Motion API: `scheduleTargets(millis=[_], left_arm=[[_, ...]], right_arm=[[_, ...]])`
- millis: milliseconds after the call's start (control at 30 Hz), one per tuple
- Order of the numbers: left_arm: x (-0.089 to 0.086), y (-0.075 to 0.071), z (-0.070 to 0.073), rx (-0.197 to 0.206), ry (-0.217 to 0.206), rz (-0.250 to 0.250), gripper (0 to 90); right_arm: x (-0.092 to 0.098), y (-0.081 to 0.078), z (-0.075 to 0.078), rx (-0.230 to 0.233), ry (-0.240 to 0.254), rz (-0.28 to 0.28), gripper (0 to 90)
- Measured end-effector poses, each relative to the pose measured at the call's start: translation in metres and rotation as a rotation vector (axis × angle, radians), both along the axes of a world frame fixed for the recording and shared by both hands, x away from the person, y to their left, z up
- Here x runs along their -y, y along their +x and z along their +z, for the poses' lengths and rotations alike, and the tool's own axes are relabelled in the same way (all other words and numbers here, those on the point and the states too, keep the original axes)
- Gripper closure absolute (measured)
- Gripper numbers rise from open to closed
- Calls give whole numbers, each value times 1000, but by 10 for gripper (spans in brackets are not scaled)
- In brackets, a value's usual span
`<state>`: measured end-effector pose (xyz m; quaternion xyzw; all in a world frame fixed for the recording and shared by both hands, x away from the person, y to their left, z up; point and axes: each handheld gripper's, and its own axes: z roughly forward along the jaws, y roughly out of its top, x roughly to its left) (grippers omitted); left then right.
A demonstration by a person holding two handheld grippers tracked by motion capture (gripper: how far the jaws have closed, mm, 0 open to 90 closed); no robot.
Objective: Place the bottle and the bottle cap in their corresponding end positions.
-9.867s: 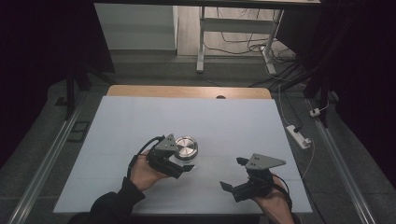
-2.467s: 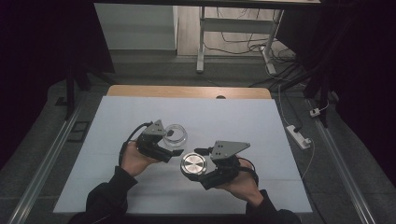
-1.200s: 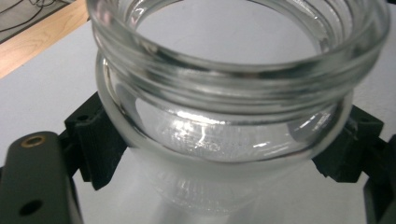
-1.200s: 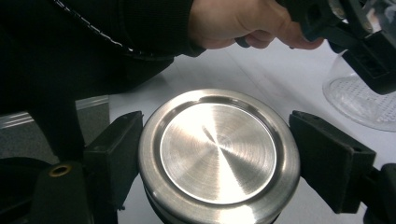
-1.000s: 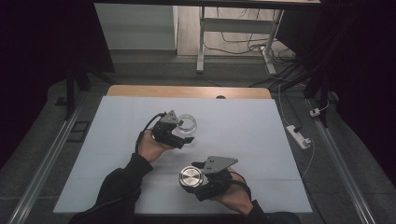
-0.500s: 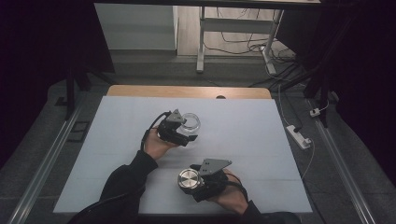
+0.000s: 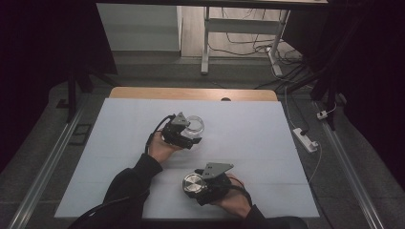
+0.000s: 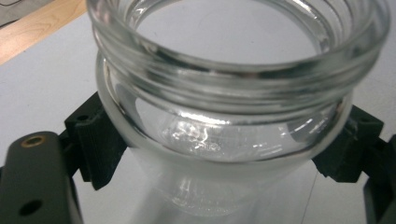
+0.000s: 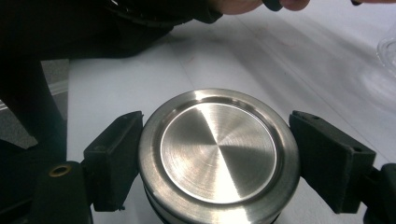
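The left hand-held gripper (image 7: 190, 138) is clamped on a clear glass jar (image 7: 193, 126), its black pads (image 8: 95, 140) pressing either side of the body just under the threaded, open mouth. Taking that jar as the marker, it sits near the middle of the pale desk (image 7: 267, 143). The right hand-held gripper (image 7: 200, 187) is nearer the person and well apart from the jar, with its jaws closed on a round brushed-metal lid (image 7: 192, 184) held flat side up, just above the desk.

Open glass jar (image 7: 193, 126) upright; steel lid (image 7: 193, 184) lies apart.
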<state>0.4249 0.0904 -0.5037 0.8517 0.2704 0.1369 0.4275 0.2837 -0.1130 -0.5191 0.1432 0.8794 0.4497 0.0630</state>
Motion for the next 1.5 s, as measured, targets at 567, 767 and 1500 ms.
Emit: scheduleTargets(millis=[567, 767, 1500], left_arm=[[6, 4, -16, -15, 38, 0, 156], [6, 4, -18, -22, 24, 1, 156], [1, 6, -22, -39, -1, -5, 147]], right_arm=[[-4, 5, -15, -22, -65, 9, 199], [-5, 6, -18, -30, -91, 14, 198], [-8, 3, -19, -5, -129, 16, 167]])
